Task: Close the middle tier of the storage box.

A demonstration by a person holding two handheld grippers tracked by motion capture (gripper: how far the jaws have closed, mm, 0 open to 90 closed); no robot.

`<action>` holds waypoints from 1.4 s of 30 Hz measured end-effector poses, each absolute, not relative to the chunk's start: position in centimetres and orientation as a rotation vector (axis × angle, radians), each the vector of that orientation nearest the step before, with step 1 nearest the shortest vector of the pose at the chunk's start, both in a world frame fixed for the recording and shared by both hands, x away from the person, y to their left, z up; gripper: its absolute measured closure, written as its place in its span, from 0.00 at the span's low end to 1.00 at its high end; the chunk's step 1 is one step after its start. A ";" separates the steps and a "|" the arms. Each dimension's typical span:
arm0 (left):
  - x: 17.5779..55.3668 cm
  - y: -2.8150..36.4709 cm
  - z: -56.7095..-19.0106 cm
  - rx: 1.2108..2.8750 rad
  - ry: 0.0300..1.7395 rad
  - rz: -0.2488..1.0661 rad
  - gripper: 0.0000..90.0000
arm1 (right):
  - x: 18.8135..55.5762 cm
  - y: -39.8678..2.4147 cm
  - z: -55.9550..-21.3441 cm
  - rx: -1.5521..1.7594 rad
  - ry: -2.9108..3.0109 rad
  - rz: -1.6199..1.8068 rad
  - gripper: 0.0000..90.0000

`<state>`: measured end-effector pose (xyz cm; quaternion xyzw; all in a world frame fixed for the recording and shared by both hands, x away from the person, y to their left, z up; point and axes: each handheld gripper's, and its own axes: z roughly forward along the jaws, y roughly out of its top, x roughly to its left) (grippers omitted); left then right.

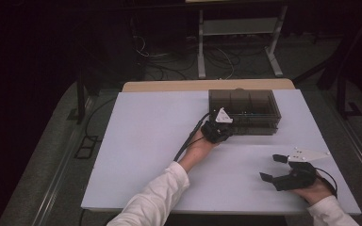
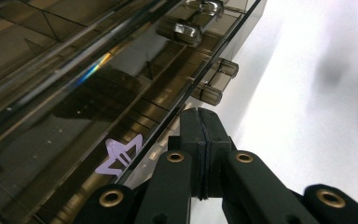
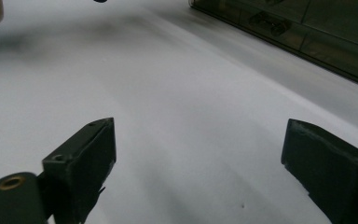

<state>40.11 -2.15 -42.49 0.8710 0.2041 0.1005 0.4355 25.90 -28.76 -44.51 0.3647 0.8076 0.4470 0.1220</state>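
From the high view there's a white table (image 1: 151, 155) in a pretty dark room, with cables and a metal stand's legs (image 1: 238, 42) on the grey floor behind it. A smoky see-through box (image 1: 244, 111) sits toward the far side. The left gripper (image 1: 218, 130) is right up against the box's front left corner, and the right gripper (image 1: 275, 168) rests near the right front edge, well apart from the box.

In the left gripper view its jaws are pressed together with nothing between them, tips right at the lid's edge beside a small knob (image 2: 213, 82).

In the right gripper view the jaws stand wide apart over bare white tabletop, box (image 3: 307, 32) farther off.
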 end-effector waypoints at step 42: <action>40.8 -1.3 -42.4 2.154 0.551 0.265 0.96 | 26.1 -29.0 -44.6 1.069 2.348 1.311 0.10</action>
